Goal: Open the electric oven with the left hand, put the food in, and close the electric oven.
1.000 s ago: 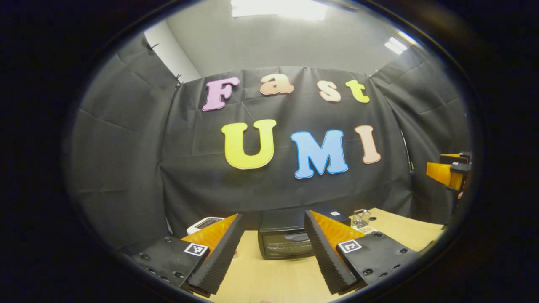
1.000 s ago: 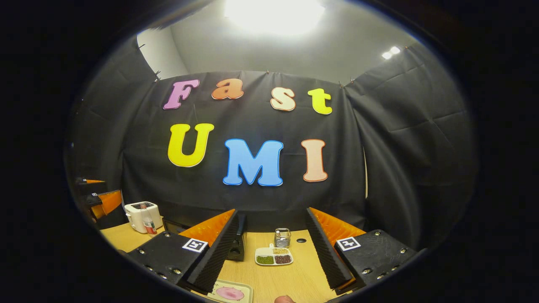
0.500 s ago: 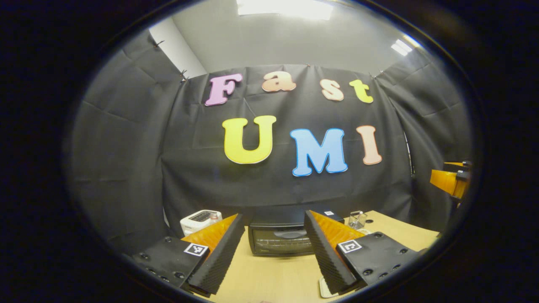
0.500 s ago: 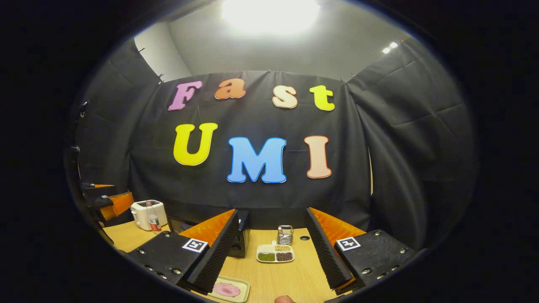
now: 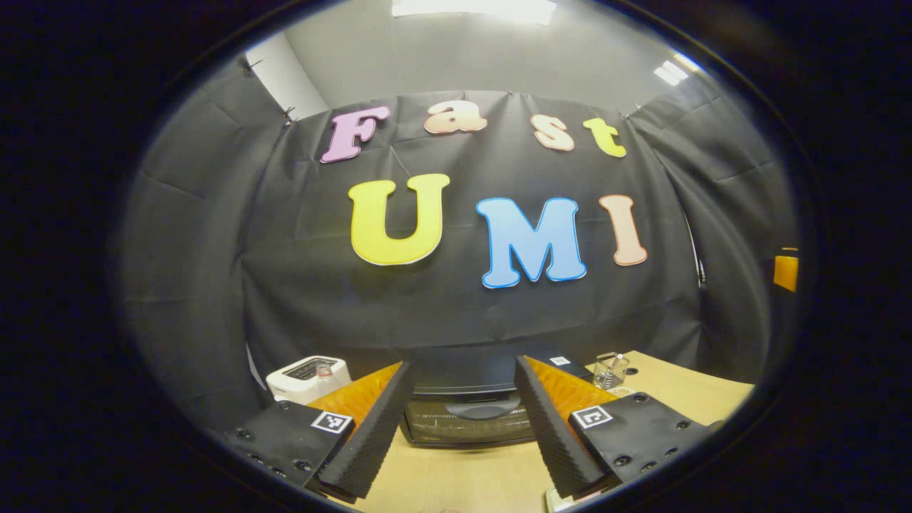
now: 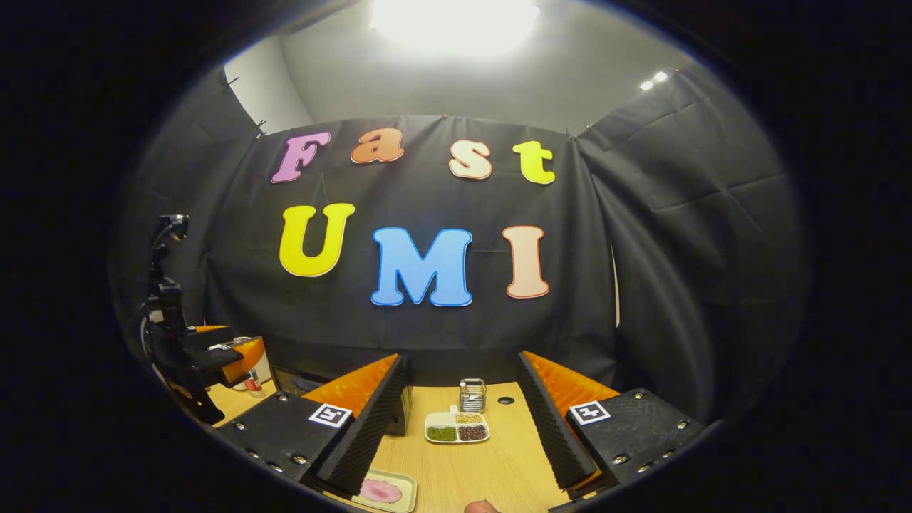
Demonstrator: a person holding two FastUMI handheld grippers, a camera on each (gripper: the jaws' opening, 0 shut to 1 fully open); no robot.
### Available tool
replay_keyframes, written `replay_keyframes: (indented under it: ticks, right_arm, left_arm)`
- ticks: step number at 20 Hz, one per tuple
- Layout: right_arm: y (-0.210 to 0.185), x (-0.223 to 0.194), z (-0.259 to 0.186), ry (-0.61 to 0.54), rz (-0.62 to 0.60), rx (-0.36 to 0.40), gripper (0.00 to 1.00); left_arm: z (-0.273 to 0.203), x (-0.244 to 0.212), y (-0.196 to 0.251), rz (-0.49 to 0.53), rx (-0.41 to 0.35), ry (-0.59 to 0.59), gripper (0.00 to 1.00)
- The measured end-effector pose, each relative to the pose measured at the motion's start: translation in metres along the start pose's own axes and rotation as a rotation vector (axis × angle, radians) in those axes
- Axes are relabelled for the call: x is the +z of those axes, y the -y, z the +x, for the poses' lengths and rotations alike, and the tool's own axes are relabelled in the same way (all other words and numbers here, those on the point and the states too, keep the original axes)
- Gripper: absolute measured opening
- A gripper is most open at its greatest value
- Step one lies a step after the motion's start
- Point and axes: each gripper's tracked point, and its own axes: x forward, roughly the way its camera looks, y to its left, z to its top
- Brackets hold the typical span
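The black electric oven (image 5: pixel 467 417) stands on the wooden table (image 5: pixel 456 477) with its door shut, straight ahead between the fingers of my left gripper (image 5: pixel 462 365), which is open and empty, a short way from the door. In the right gripper view, a pale tray carrying a pink piece of food (image 6: pixel 381 491) lies on the table just below my right gripper (image 6: pixel 462 358), open and holding nothing. The left gripper (image 6: pixel 217 353) also appears at that view's left edge. The oven's corner (image 6: pixel 400 417) peeks from behind the near finger.
A white toaster (image 5: pixel 308 374) stands left of the oven. A small wire holder (image 6: pixel 472 394) and a divided dish of beans (image 6: pixel 457 427) sit on the table (image 6: pixel 491 467) ahead of the right gripper. The black cloth wall closes the back.
The left gripper has moved closer to the oven, which now looms larger and sits centred between its fingers. In the right gripper view the left gripper has come further in, covering the toaster.
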Motion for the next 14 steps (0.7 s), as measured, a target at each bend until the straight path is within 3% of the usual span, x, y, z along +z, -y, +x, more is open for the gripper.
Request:
replay_keyframes:
  ticks: [2,14]
  right_arm:
    - [0.002,-0.002,-0.001,-0.009,-0.012,-0.028,0.96]
    - [0.022,-0.004,-0.011,-0.066,-0.069,-0.204,0.95]
  left_arm:
    - [0.022,-0.012,0.005,-0.009,-0.027,-0.013,0.93]
    - [0.126,-0.128,0.023,0.022,-0.105,-0.202,1.00]
